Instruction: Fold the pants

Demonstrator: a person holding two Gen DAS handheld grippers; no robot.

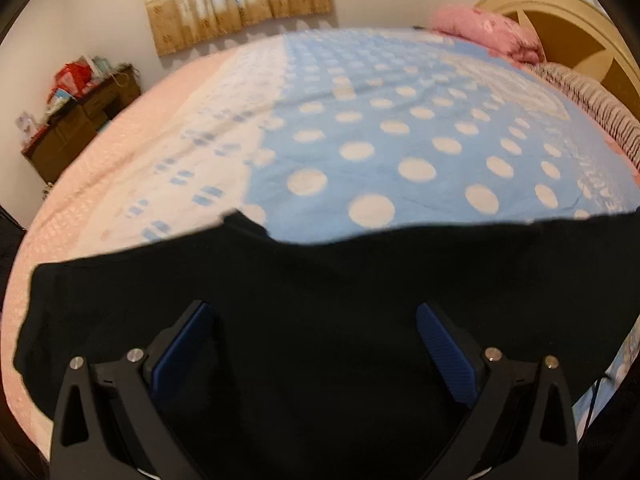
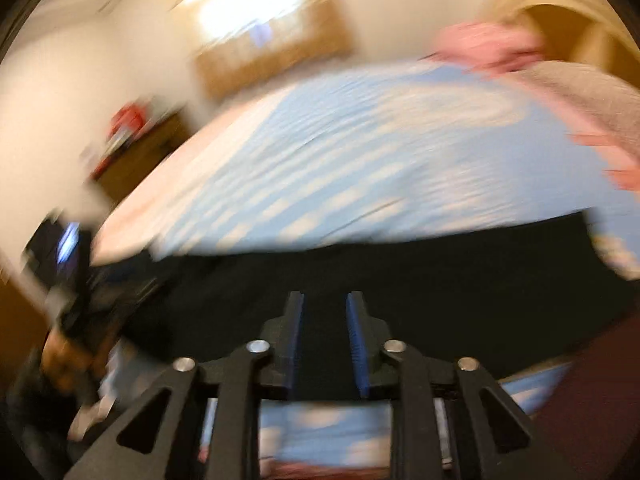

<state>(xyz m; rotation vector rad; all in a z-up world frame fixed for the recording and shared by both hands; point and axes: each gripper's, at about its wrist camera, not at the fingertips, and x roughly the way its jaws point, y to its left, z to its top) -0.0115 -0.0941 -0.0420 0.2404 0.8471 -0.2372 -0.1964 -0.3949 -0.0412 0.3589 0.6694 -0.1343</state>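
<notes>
My pants [image 1: 320, 300] are matte black cloth, ragged-edged, spread flat across the near side of the blue spotted blanket [image 1: 400, 120]. My left gripper [image 1: 314, 312] hovers over them, ribbed blue pads spread wide, gripping nothing. My right gripper [image 2: 324, 300] points at 12 over the same cloth, jaws narrowly parted with fabric behind the gap; blur hides any pinch. Pink pillow [image 1: 488, 30] at 1, cluttered dresser [image 1: 76, 120] at 10
</notes>
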